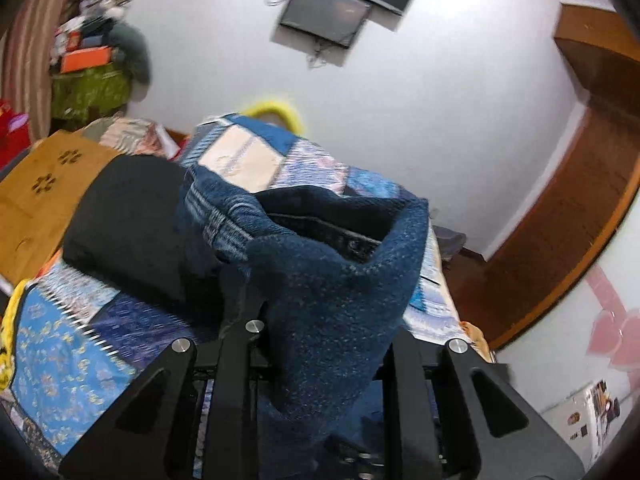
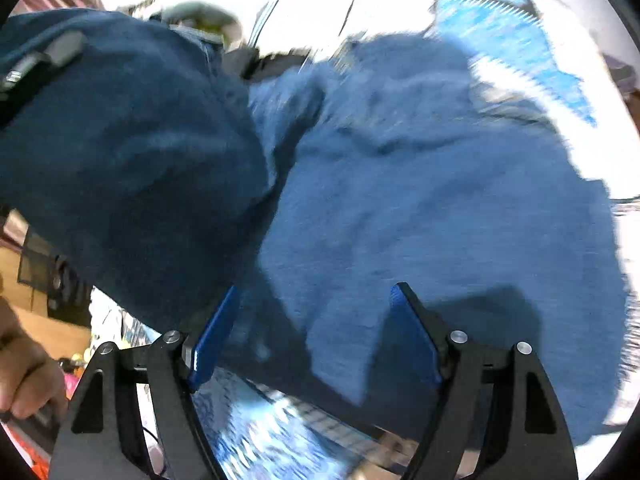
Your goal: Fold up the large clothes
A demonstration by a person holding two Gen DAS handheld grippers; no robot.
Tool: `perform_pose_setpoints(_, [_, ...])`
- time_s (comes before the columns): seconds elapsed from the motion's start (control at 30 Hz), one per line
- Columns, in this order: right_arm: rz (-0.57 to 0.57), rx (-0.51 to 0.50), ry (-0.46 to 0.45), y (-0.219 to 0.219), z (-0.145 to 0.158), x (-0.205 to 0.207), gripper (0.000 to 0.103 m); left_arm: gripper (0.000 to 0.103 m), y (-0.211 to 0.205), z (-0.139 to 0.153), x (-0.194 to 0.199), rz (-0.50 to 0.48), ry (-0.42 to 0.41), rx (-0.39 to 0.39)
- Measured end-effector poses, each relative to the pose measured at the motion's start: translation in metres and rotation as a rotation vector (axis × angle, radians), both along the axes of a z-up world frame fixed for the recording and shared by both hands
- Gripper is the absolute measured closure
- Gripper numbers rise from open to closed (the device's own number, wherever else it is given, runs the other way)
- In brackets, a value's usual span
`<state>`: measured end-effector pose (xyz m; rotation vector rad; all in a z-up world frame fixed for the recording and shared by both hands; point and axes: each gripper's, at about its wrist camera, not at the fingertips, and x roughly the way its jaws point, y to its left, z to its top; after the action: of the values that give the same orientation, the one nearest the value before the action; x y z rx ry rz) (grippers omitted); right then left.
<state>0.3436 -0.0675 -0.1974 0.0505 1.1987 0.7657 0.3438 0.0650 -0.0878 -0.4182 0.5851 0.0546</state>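
A pair of blue denim jeans (image 1: 332, 292) is bunched up between the fingers of my left gripper (image 1: 320, 344), which is shut on the denim and holds it lifted above the bed. In the right wrist view the jeans (image 2: 400, 184) spread across the bedspread, with a darker lifted fold (image 2: 128, 152) at the left. My right gripper (image 2: 316, 320) is open just above the denim, and its blue pads (image 2: 216, 332) hold nothing.
A patchwork blue bedspread (image 1: 68, 352) covers the bed. A black folded garment (image 1: 132, 220) lies on it by a wooden board (image 1: 36, 196). A wall screen (image 1: 324, 16) hangs ahead, a wooden wardrobe (image 1: 580, 184) stands right. A hand (image 2: 24, 376) shows lower left.
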Motion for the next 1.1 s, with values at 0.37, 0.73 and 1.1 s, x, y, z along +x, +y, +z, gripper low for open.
perform_pose_setpoints(0.37, [-0.344,-0.103,-0.118,-0.171,0.039,-0.006,0.028,0.085,-0.162,-0.06,0.041,-0.398,0.166,0.092])
perform_pose_setpoints(0.73, [-0.424,-0.108,-0.075,-0.22,0.038,-0.024,0.028,0.063,-0.207,-0.105,0.007,-0.601,0.336,0.35])
perform_pose_setpoints(1.1, [-0.249,-0.033,-0.196,-0.157,0.077,-0.036,0.028,0.015,-0.127,-0.051,-0.032,-0.458,0.213,0.376])
